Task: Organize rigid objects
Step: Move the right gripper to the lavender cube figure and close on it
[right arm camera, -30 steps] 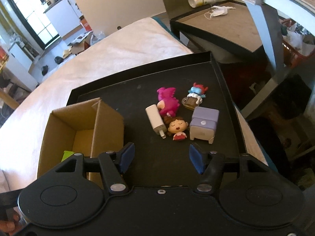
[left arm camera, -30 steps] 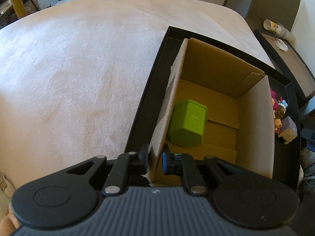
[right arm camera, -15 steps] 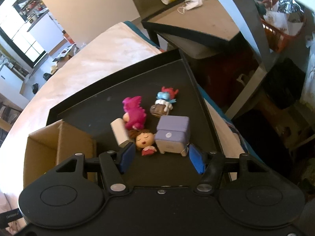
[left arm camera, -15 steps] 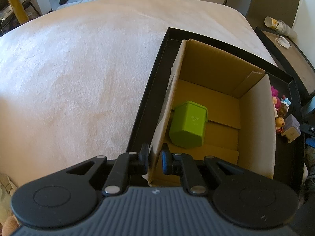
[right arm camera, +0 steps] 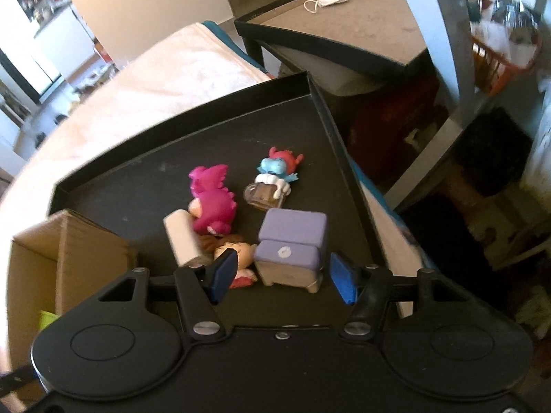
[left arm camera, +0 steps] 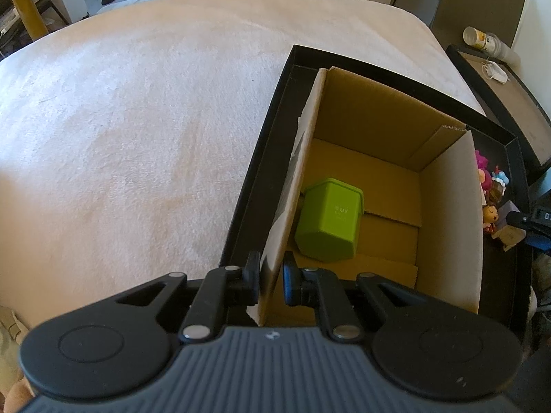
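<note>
Pale plush bed under shallow black tray [right arm camera: 120, 158]: left hand-held gripper [left arm camera: 270, 277] clamped on brown cardboard box [left arm camera: 447, 206] wall, right hand-held gripper [right arm camera: 280, 275] nearer, jaws apart, closing around lavender block-shaped toy [right arm camera: 292, 244] lying between them, long axis across the gap

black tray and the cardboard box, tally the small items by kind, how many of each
figurines: 3 (pink dinosaur figurine, blue-and-red figurine, girl-face figurine)
purple blocky toy: 1
white cylinder: 1
green container, in the box: 1
total: 6
</note>
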The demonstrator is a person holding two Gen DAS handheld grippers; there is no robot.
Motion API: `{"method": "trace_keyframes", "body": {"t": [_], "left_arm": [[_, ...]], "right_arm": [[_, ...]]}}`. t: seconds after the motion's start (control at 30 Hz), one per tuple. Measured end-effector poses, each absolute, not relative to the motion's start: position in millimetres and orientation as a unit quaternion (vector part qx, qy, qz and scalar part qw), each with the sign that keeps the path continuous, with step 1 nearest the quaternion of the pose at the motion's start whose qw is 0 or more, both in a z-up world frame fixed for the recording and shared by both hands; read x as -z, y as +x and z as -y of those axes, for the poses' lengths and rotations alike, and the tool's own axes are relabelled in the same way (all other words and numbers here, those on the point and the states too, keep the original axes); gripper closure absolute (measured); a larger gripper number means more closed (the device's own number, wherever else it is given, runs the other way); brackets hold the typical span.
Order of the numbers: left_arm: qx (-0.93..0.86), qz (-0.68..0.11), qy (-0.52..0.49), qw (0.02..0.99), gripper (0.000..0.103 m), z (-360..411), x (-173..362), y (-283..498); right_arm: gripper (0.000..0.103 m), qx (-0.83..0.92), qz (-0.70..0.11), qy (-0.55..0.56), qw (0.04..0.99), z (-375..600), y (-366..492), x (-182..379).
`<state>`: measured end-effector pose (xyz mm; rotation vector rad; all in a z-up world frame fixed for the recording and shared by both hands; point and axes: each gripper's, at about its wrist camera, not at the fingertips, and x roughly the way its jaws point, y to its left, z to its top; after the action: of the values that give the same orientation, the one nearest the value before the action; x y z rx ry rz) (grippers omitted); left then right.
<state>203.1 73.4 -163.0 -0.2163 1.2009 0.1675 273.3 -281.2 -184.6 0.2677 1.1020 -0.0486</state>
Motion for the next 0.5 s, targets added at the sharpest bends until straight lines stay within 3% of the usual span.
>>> {"method": "trace_keyframes", "body": {"t": [0.1, 0.17, 0.5], "left_arm": [[-0.077, -0.565, -0.097, 0.815, 0.091, -72, 165, 203], [-0.078, -0.566, -0.095, 0.815, 0.091, -72, 166, 203], [-0.095, -0.563, -0.088, 0.817, 0.091, -66, 165, 203]], "right_arm": [[0.056, 0.026, -0.527, 0.109, 0.842, 278, 277, 189], [0.059, 0.030, -0.527, 0.103, 0.843, 278, 276, 189], [0.061, 0.031, -0.510, 0.117, 0.852, 286, 260, 172]]}}
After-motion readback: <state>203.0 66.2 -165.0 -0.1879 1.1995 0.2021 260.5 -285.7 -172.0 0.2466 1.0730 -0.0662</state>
